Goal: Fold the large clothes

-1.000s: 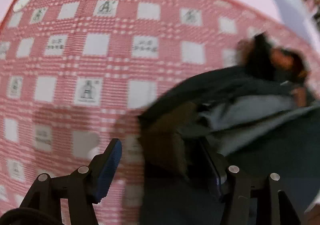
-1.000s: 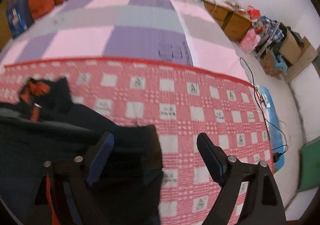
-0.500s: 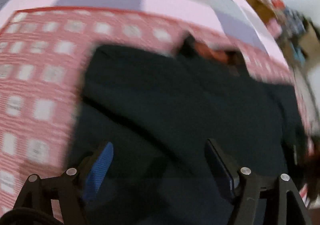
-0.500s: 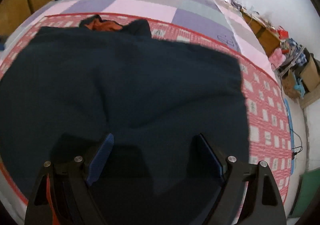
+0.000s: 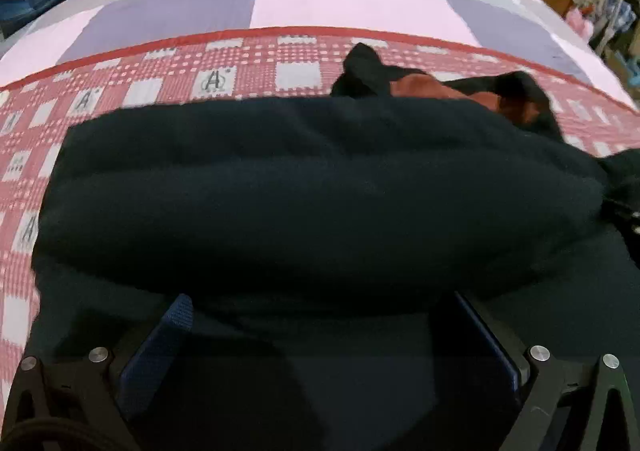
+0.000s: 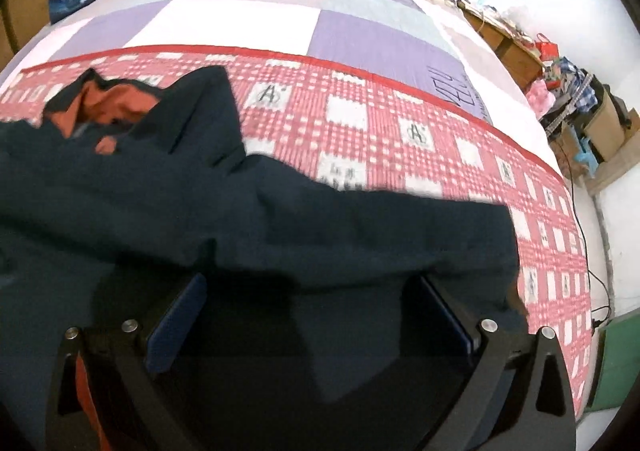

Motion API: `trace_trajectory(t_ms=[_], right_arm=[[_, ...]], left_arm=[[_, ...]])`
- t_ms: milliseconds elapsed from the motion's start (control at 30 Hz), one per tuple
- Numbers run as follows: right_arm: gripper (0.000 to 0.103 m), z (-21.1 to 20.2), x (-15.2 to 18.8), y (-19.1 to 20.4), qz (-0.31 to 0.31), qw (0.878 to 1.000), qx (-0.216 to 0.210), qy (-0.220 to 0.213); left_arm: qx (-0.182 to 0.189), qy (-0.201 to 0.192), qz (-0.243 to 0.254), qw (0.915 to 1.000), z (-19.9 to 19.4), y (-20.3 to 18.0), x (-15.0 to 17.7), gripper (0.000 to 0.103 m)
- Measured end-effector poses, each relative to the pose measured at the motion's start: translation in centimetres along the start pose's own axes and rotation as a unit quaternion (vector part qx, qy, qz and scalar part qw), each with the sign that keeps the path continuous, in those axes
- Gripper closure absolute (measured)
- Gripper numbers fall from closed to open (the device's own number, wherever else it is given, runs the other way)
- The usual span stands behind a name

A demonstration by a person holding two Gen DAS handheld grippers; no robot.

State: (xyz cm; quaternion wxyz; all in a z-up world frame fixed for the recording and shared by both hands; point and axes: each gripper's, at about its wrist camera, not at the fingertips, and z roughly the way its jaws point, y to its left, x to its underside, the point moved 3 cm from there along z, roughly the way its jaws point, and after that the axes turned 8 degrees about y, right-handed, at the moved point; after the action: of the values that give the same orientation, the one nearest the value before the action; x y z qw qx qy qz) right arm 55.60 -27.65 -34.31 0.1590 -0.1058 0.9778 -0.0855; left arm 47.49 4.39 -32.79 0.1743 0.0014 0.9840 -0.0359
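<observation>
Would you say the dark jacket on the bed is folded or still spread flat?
Partly folded: the dark jacket shows a rounded doubled-over edge lying across its own lower part, with its orange lining showing at the far end.

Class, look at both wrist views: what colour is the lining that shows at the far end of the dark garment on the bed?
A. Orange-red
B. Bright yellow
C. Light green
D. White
A: an orange-red lining shows at the far end of the dark garment, and appears again in the left wrist view.
</observation>
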Motion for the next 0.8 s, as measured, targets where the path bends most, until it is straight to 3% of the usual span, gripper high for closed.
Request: trace_trajectory(t_ms=[200,300,400,500,600,667,800], right_arm=[[0.0,2.8,-3.0,-2.0,0.041,0.999,-0.024,0.019],[0.0,1.1,-3.1,-2.8,0.054,0.998,-0.03,-0.006],[0.002,-4.2,-0.4,-4.2,0.062,0.994,-0.042,-0.083],[0.001,-8.7,4.7,-5.4,0.056,0.992,-0.015,-0.115],[0.001,-10.0,10.0,-6.1,0.05,0.994,0.01,-0.092],[0.001,-8.3,12.7,-6.6,0.059,0.997,0.015,-0.041],[0.0,-4.9,12.6,-7.6,0.099,0.994,-0.023,-0.026]], left_arm=[[-0.008,0.004,-0.013,0.9999,1.8,0.1,-1.8,0.0],[-0.004,0.012,-0.027,0.9995,1.7,0.5,-2.1,0.0],[0.002,-0.006,-0.031,0.9995,-0.5,1.0,-0.9,0.001],[0.008,-0.034,-0.029,0.999,-3.5,1.4,1.9,0.001],[-0.012,-0.047,-0.019,0.9986,-5.8,1.9,5.8,0.001],[-0.026,-0.04,-0.022,0.9986,-5.7,2.6,7.9,0.001],[-0.019,-0.039,-0.045,0.9981,-4.1,3.8,7.7,0.0]])
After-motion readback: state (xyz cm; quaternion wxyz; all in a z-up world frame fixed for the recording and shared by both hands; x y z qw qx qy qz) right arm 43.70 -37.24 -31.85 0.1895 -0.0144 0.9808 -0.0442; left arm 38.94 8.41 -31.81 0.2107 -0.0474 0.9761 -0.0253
